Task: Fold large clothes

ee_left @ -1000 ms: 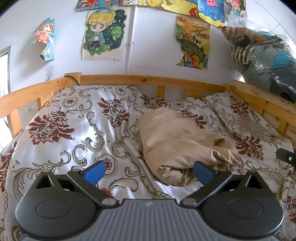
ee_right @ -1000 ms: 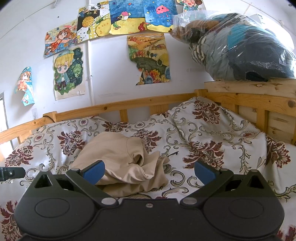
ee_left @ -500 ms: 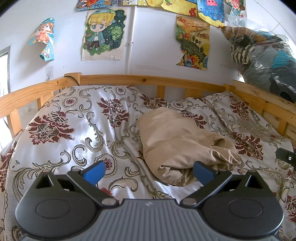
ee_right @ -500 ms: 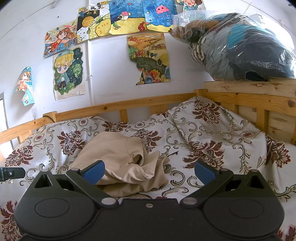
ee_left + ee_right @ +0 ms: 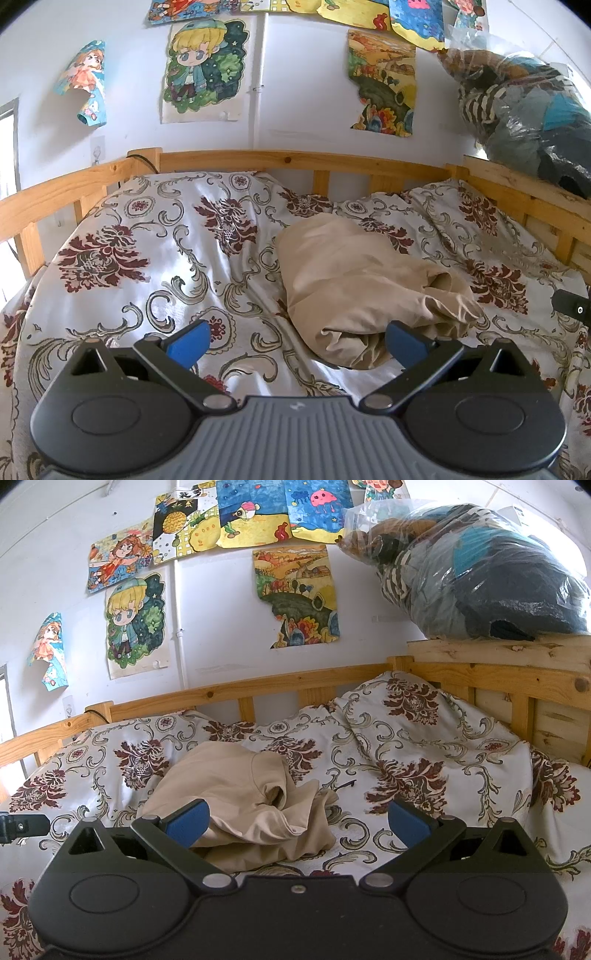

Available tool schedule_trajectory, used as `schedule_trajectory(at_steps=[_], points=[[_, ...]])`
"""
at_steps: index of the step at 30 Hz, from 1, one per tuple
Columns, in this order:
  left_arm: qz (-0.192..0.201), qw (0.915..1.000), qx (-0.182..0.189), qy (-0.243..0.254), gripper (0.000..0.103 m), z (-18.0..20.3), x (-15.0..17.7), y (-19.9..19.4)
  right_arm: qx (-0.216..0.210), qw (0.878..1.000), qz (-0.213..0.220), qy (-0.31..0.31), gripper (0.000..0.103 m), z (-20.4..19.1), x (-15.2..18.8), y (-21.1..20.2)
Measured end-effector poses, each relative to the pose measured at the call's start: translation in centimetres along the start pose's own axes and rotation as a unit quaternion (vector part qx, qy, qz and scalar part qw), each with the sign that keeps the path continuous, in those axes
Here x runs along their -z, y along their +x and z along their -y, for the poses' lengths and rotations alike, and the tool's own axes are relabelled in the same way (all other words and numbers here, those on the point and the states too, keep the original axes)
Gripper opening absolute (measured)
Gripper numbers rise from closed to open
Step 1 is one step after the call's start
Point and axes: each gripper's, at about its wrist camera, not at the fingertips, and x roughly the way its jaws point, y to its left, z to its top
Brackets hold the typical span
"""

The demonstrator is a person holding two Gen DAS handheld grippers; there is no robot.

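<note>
A beige garment (image 5: 354,284) lies crumpled in a heap on the floral bedspread (image 5: 147,266), right of centre in the left wrist view and left of centre in the right wrist view (image 5: 236,797). My left gripper (image 5: 295,341) is open and empty, held above the bed just short of the heap's near edge. My right gripper (image 5: 295,821) is open and empty, held near the heap's right side. The tip of the other gripper shows at the right edge of the left wrist view (image 5: 572,306) and at the left edge of the right wrist view (image 5: 18,825).
A wooden bed rail (image 5: 295,160) runs along the far and side edges of the bed. A plastic bag of clothes (image 5: 480,576) sits on the wooden ledge at the right. Drawings hang on the white wall (image 5: 295,598).
</note>
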Motion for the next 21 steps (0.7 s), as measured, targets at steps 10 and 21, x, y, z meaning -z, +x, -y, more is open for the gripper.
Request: schedule_trajectory(at_steps=[10, 21], points=[[-0.009, 0.9999, -0.004, -0.007, 0.102, 0.3, 0.1, 0.1, -0.001, 1.000, -0.005, 0.004, 0.102, 0.1, 0.3, 0.1], [-0.046, 0.9980, -0.034, -0.029, 0.102, 0.3, 1.0, 1.3, 0.004, 0.999, -0.041, 0.019, 0.102, 0.2, 0.9, 1.1]])
